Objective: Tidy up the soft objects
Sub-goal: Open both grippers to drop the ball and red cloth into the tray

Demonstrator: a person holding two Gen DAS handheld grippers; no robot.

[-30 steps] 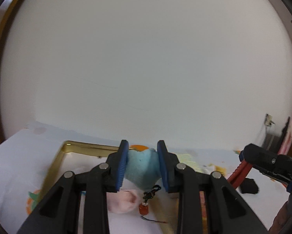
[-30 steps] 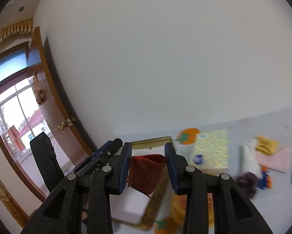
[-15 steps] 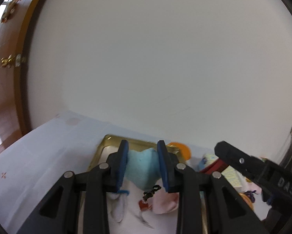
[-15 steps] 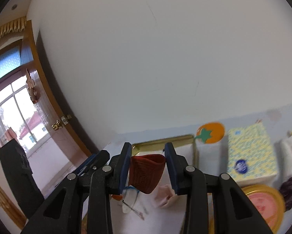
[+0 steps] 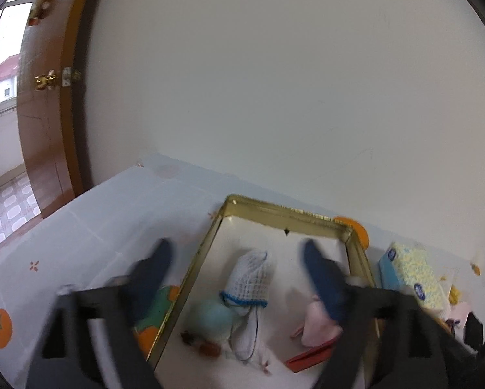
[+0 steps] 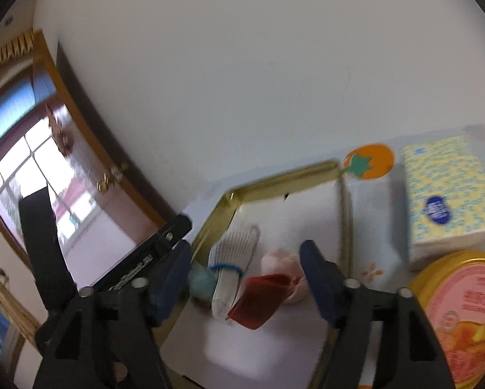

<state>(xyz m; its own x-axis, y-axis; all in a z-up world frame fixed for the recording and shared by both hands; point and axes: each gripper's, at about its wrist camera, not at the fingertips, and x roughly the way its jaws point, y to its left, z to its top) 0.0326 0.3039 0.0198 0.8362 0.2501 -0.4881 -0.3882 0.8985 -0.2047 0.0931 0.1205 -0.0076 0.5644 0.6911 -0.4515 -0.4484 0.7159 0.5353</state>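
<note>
Both grippers have let go since a second ago: the blue pouch (image 5: 213, 317) that was pinched in the left gripper (image 5: 239, 259) and the red pouch (image 6: 258, 300) from the right gripper (image 6: 242, 259) now lie in the gold tray (image 5: 274, 210). Both sets of jaws are spread wide with nothing between them.

Around the tools: a tissue pack (image 6: 450, 194) sits off to the right of the right gripper, outside the tray, with a round tin (image 6: 463, 311) just below it. Tomato prints dot the tablecloth (image 5: 80, 227). A wooden door (image 5: 44, 113) stands far left.

From the left view, its left finger hangs outside the tray's left wall and its right finger hangs over the inside, so that rim runs right between them. The far half of the tray floor is bare white. Wall straight ahead.

In the tray, a white knit glove (image 5: 250, 278) with a blue cuff lies between the fingers, the blue pouch just left of it and touching it, a pink thing (image 5: 318, 327) under the right finger, and the red pouch nearest the camera. Everything's a bit motion-blurred.
</note>
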